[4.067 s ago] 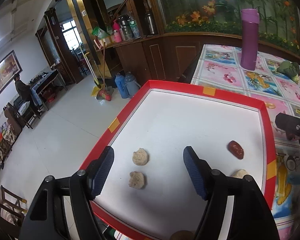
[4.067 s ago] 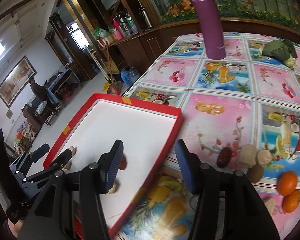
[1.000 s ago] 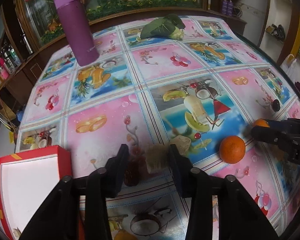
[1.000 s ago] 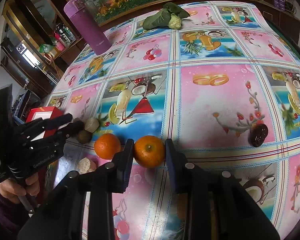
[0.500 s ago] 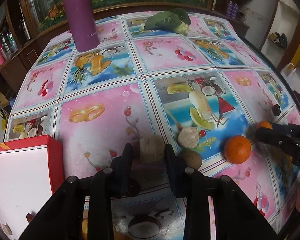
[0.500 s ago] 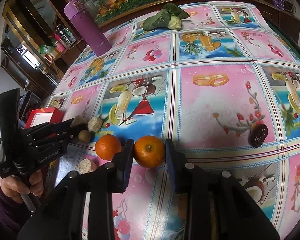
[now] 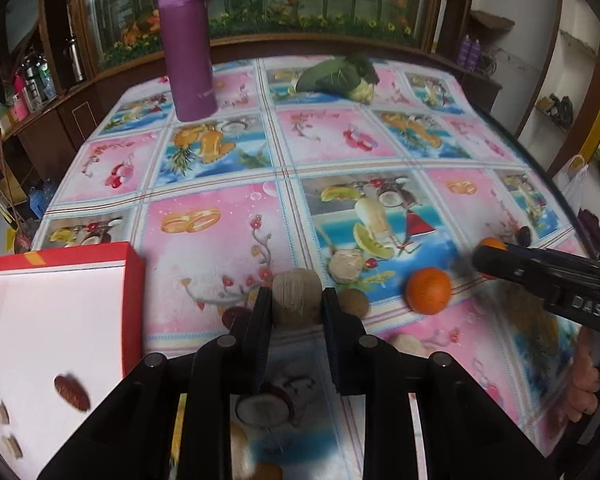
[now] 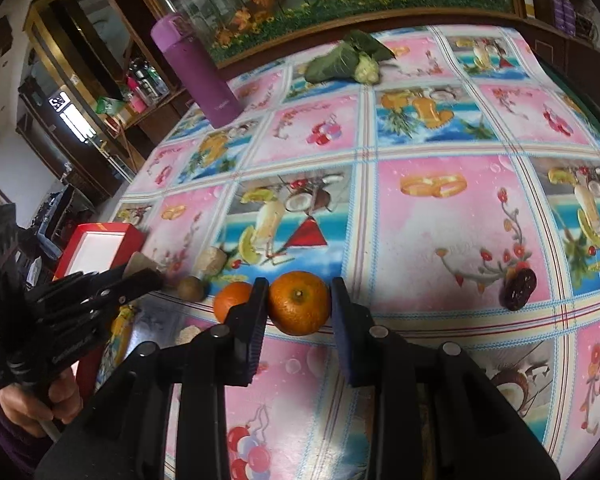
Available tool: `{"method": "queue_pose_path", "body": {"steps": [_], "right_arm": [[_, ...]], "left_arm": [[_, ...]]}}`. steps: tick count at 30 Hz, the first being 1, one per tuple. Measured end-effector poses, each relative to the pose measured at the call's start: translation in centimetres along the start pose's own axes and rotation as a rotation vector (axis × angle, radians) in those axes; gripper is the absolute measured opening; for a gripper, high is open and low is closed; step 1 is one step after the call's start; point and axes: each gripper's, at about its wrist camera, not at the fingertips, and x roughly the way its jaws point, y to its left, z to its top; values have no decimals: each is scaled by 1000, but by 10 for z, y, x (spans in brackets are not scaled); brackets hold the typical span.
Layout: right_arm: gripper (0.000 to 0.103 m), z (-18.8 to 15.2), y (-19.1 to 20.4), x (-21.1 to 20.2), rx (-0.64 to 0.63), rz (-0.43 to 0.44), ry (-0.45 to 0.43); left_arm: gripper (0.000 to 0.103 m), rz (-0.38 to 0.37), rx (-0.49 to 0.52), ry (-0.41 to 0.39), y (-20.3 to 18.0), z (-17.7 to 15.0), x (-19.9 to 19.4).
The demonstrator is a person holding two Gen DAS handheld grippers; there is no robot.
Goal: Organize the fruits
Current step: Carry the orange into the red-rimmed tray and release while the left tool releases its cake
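My left tool (image 7: pixel 296 306) is closed on a tan rough fruit (image 7: pixel 296 294), just beside the red tray (image 7: pixel 134 280). My right tool (image 8: pixel 298 308) holds an orange (image 8: pixel 299 302) at its sides, above the table (image 8: pixel 440 216). I judge the orange soft and smooth, so I squeeze gently.

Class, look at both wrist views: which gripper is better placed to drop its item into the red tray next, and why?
Left. The left gripper is shut on the tan fruit, and the red tray lies just to its left. The right gripper holds an orange, farther from the tray.
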Motion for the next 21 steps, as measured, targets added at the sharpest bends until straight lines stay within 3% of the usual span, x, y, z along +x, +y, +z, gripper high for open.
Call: {"method": "queue_pose_path", "body": {"steps": [8,16,21], "right_arm": [[33,-5,21,-12,-84,-9,-102],[33,-5,13,-7,-54,-70,-114],[32,-5,9,-5,-41,-92,-120]], "left_arm": [[24,91,-62,-115,8,-26,-60],[24,212,-158,-137,52,-49,-91],[24,234,-197,-139,71,-63,-99]]}}
